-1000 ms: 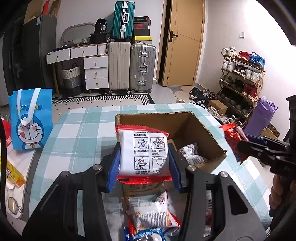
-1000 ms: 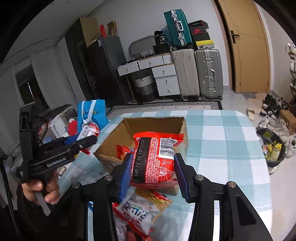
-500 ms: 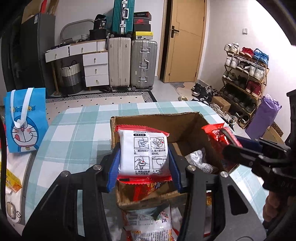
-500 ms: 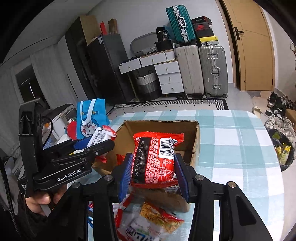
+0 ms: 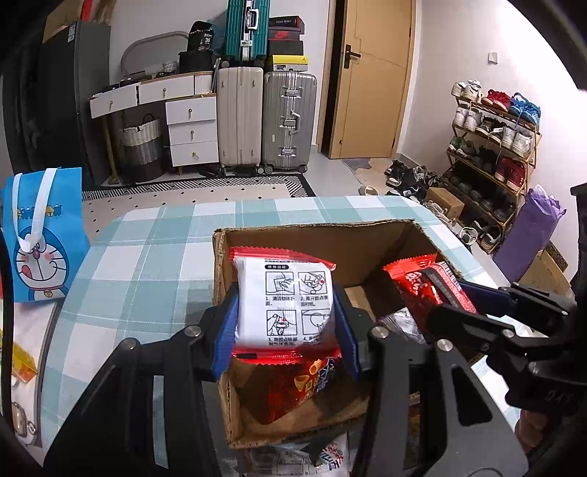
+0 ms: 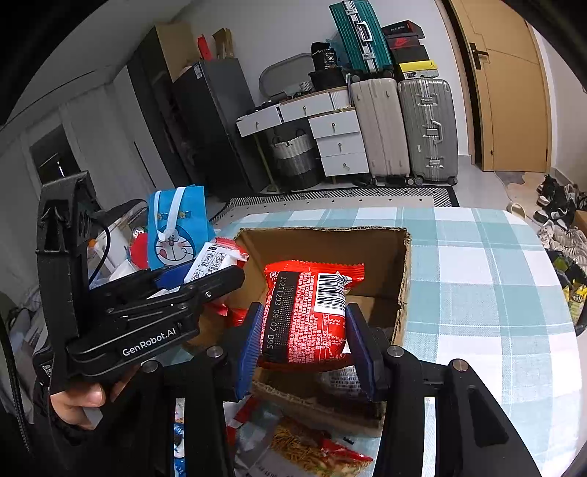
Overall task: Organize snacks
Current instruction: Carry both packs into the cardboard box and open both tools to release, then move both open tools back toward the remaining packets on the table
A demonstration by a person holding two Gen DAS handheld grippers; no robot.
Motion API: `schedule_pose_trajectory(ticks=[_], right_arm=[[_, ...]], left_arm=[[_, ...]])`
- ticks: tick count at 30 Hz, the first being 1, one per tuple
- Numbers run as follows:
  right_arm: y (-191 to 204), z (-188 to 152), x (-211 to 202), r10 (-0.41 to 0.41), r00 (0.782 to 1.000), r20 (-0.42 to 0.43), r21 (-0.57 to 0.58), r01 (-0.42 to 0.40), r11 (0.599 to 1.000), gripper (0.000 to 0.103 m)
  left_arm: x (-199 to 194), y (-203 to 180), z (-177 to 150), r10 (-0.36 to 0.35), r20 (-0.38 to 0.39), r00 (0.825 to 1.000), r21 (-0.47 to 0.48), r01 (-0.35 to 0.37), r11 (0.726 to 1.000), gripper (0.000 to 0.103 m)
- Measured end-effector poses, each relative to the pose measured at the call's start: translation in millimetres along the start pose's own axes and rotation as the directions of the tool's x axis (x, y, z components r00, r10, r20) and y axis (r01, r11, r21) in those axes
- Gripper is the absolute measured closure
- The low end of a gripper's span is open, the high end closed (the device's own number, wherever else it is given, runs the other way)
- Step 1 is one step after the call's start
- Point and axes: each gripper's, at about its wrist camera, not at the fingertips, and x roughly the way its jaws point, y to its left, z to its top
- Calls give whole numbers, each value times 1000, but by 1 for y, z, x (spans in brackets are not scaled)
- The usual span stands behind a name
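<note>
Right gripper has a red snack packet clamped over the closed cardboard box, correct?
Not quite: the cardboard box is open, its inside visible in the right wrist view. The right gripper does hold a red snack packet above it.

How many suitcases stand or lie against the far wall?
3: a cream upright hard-shell suitcase beside the white drawers, a silver ribbed upright suitcase to its right near the door, and a teal hard-shell suitcase stacked on top. Others may be hidden behind.

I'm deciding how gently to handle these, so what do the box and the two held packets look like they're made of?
Box: brown corrugated cardboard, matte, ragged torn rim. White packet and red packet: seemingly thin glossy plastic film, with glare, creases and crimped, serrated ends.
</note>
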Motion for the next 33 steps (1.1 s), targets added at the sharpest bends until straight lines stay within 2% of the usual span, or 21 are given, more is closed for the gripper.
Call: schedule_pose_trajectory(ticks=[8, 13, 14, 17, 19, 21, 23, 24, 25, 28, 33], right_arm=[[-3, 0, 15, -1, 1000, -17, -3, 1, 1000, 58], [-3, 3, 12, 18, 1000, -3, -11, -18, 1000, 58], [-3, 2, 12, 18, 1000, -4, -14, -18, 1000, 58], [0, 2, 5, 21, 1000, 6, -29, -20, 999, 56], [2, 3, -4, 11, 999, 45, -44, -9, 999, 53], [4, 2, -11, -10, 999, 49, -57, 13, 998, 51], [6, 0, -19, -12, 999, 42, -66, 15, 998, 35], [7, -1, -22, -9, 999, 36, -69, 11, 998, 15], [8, -3, -26, -1, 1000, 30, -75, 4, 997, 7], [9, -14, -46, 13, 998, 59, -82, -8, 997, 0], [6, -36, -67, -27, 998, 62, -82, 32, 996, 0]], left_arm=[[19, -2, -3, 22, -7, 1000, 24, -21, 999, 58], [16, -5, -6, 2, -8, 1000, 24, -2, 1000, 58], [14, -5, -7, -5, -4, 1000, 25, 5, 1000, 56], [6, -2, -9, -17, 0, 1000, 9, 17, 1000, 37], [0, -2, -12, -35, -2, 999, 6, 35, 999, 33], [-9, -4, -17, -47, 2, 999, 18, 47, 999, 23], [-20, -8, -22, -33, 14, 999, 31, 33, 999, 11], [-26, -8, -25, -25, 21, 999, 33, 24, 999, 3], [-31, -7, -29, -14, 30, 999, 29, 13, 999, 0], [-46, -2, -39, -8, 31, 999, 13, 8, 1000, 1], [-69, 3, -61, 18, 28, 999, 10, -18, 1000, 1]])
